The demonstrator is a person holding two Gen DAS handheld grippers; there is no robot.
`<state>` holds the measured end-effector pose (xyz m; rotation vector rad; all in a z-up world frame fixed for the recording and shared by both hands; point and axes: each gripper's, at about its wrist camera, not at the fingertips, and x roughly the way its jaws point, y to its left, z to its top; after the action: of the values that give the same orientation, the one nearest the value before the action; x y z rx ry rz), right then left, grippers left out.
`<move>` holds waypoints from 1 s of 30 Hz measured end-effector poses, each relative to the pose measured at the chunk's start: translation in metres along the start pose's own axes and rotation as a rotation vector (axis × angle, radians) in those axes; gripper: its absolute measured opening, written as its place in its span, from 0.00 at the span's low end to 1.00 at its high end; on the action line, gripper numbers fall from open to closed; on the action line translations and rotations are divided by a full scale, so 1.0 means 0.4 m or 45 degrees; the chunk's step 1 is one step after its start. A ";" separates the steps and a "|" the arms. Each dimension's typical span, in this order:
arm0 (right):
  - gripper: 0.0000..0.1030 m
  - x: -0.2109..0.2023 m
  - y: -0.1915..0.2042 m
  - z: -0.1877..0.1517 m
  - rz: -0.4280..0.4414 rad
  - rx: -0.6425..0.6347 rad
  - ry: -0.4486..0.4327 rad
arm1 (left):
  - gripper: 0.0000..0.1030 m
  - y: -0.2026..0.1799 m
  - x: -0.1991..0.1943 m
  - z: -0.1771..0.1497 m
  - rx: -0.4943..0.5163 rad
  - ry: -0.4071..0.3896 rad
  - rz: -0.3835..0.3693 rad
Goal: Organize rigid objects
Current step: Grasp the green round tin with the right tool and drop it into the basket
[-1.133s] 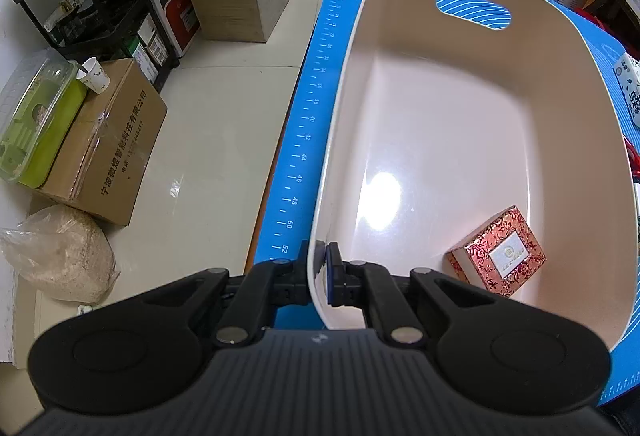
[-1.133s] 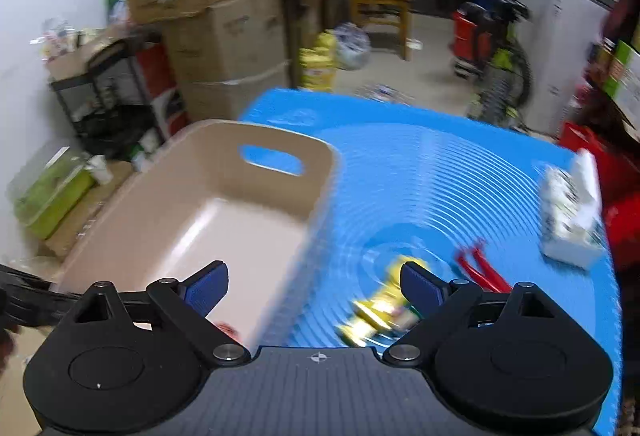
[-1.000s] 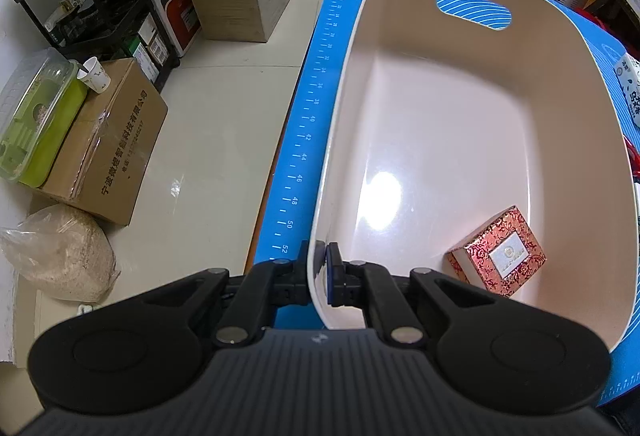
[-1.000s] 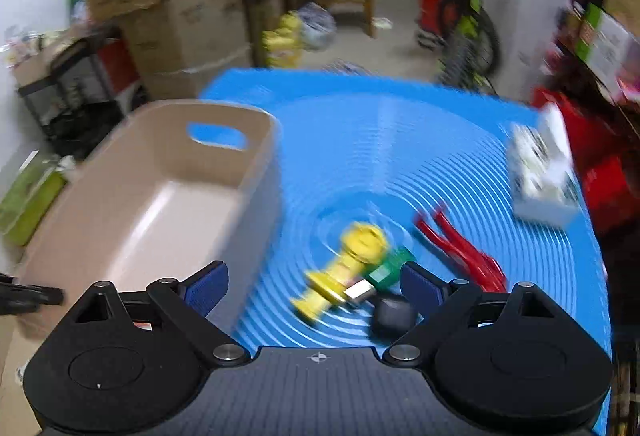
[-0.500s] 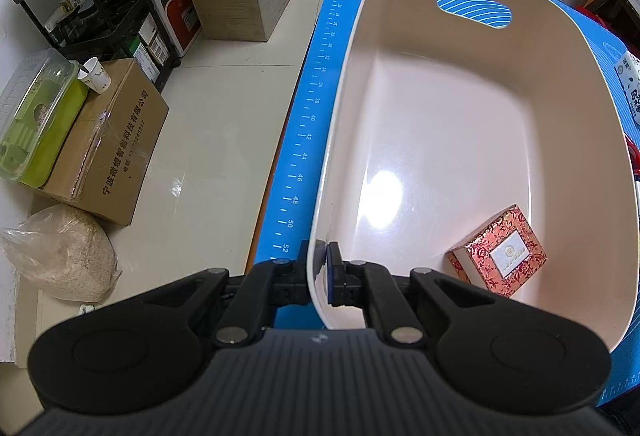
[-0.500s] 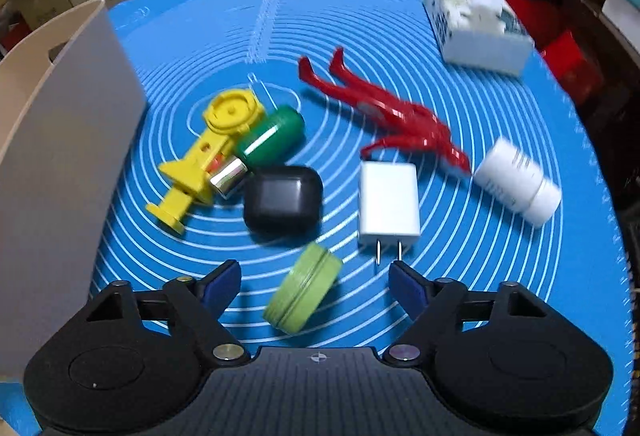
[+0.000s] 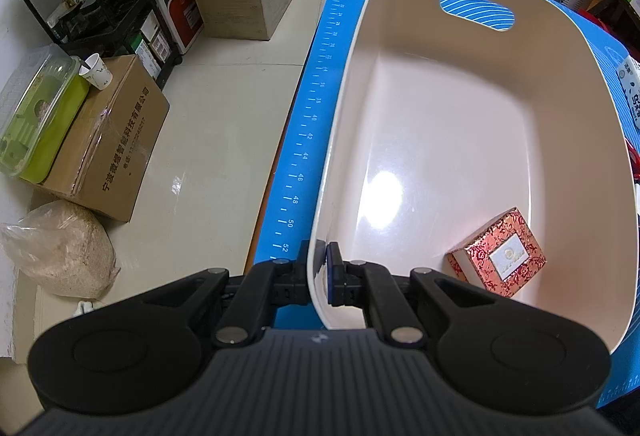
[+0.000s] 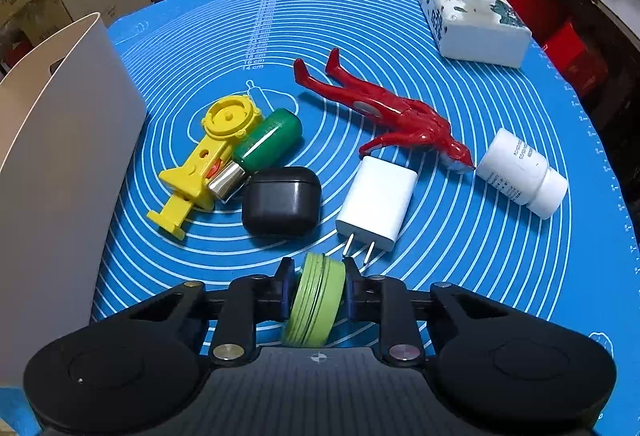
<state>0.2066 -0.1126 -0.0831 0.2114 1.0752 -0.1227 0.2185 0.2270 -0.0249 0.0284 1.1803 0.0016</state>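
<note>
Green tin (image 8: 316,302) — clamped in right gripper (image 8: 315,286)

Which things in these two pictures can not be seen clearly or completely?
- Green tin, right wrist view: its lower part is hidden behind the right gripper, whose fingers clamp it.
- Bin, left wrist view: the near rim is covered by the left gripper body.
- Tissue box, left wrist view: cut off by the right edge.
- White bottle, right wrist view: label print too small to read.
</note>
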 end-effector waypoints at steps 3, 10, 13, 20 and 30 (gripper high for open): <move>0.28 -0.015 0.004 -0.006 0.018 -0.009 -0.026 | 0.08 0.000 0.000 0.000 0.000 0.000 0.000; 0.28 -0.084 0.017 0.007 0.049 -0.054 -0.120 | 0.08 0.005 0.000 0.002 -0.010 0.001 -0.002; 0.28 -0.129 0.033 0.034 0.078 -0.074 -0.183 | 0.08 0.005 0.001 0.002 -0.010 0.001 -0.002; 0.28 -0.236 0.132 0.118 0.201 -0.135 -0.336 | 0.08 0.005 0.001 0.002 -0.008 0.002 0.000; 0.28 -0.232 0.374 0.169 0.346 -0.340 -0.332 | 0.08 0.007 0.003 -0.001 -0.004 0.003 0.004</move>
<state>0.2513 0.0169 0.0464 0.0954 0.7851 0.2312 0.2188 0.2297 -0.0261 0.0277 1.1827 0.0062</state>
